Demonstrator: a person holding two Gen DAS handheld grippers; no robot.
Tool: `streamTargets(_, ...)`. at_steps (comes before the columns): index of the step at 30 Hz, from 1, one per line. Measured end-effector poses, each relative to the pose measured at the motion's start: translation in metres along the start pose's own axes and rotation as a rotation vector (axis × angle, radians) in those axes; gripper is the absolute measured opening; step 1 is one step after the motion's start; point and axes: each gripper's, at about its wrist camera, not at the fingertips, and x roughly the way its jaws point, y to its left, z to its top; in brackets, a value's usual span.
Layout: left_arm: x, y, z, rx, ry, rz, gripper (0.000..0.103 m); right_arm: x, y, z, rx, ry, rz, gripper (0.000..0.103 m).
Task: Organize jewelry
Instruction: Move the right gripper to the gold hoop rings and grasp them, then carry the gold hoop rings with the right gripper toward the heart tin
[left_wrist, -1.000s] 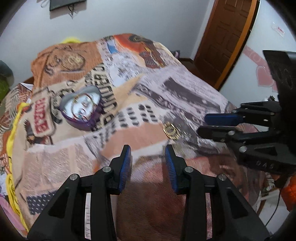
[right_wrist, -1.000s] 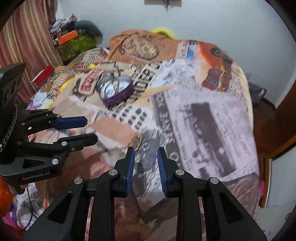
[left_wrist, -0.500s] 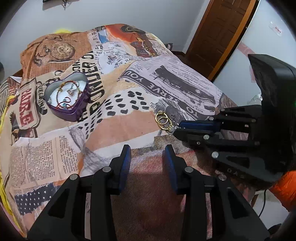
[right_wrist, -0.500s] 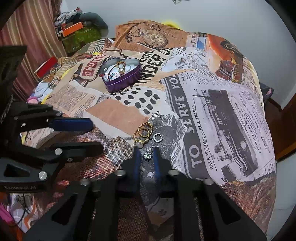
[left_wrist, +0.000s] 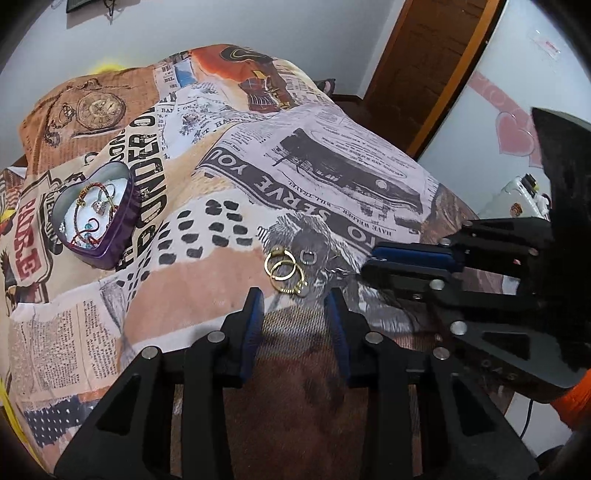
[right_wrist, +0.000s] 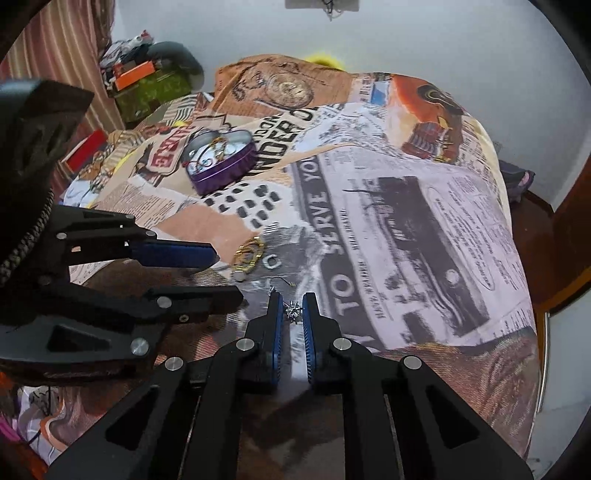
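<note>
A purple heart-shaped tin (left_wrist: 98, 218) with jewelry inside sits on the printed bedspread; it also shows in the right wrist view (right_wrist: 221, 162). Gold hoop earrings (left_wrist: 282, 269) and a small silver ring (left_wrist: 309, 257) lie just ahead of my open, empty left gripper (left_wrist: 294, 295). In the right wrist view the hoops (right_wrist: 249, 254) and the ring (right_wrist: 272, 263) lie ahead and to the left. My right gripper (right_wrist: 291, 301) is narrowly open around a silver star-shaped earring (right_wrist: 293, 310) lying on the bedspread between its tips. From the left wrist view the right gripper (left_wrist: 369, 264) comes in from the right.
The bedspread (left_wrist: 332, 155) covers a bed that drops off at its right edge. A wooden door (left_wrist: 424, 62) stands at the back right. Cluttered boxes (right_wrist: 144, 85) and a striped curtain (right_wrist: 55, 55) are at the back left.
Both grippers have moved forward and down toward the loose jewelry. The right gripper's fingers have narrowed and now flank the star earring.
</note>
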Motion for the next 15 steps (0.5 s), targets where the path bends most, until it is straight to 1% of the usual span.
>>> streamTargets(1, 0.001, 0.000, 0.001, -0.010, 0.000, 0.002, 0.030, -0.001, -0.002, 0.000, 0.003, -0.003, -0.002, 0.009)
streamTargets(2, 0.002, 0.001, 0.002, -0.015, 0.001, 0.005, 0.024, -0.002, -0.003, -0.001, 0.006, -0.007, -0.005, 0.009)
streamTargets(3, 0.003, 0.002, 0.003, -0.024, 0.001, 0.011, 0.020, -0.003, -0.005, -0.002, 0.009, -0.010, -0.006, 0.009)
streamTargets(5, 0.004, 0.004, 0.004, -0.042, -0.002, 0.016, 0.008, -0.004, -0.008, -0.002, 0.015, -0.014, -0.006, 0.009)
streamTargets(6, 0.004, 0.006, 0.004, -0.049, -0.003, 0.017, 0.006, -0.005, -0.009, -0.002, 0.018, -0.016, -0.004, 0.009)
streamTargets(8, 0.001, 0.010, 0.003, -0.070, -0.010, 0.003, 0.006, -0.006, -0.010, -0.001, 0.023, -0.023, 0.000, 0.009)
streamTargets(15, -0.014, 0.013, -0.002, -0.071, -0.047, 0.033, 0.006, -0.011, -0.006, 0.011, 0.028, -0.061, 0.015, 0.009)
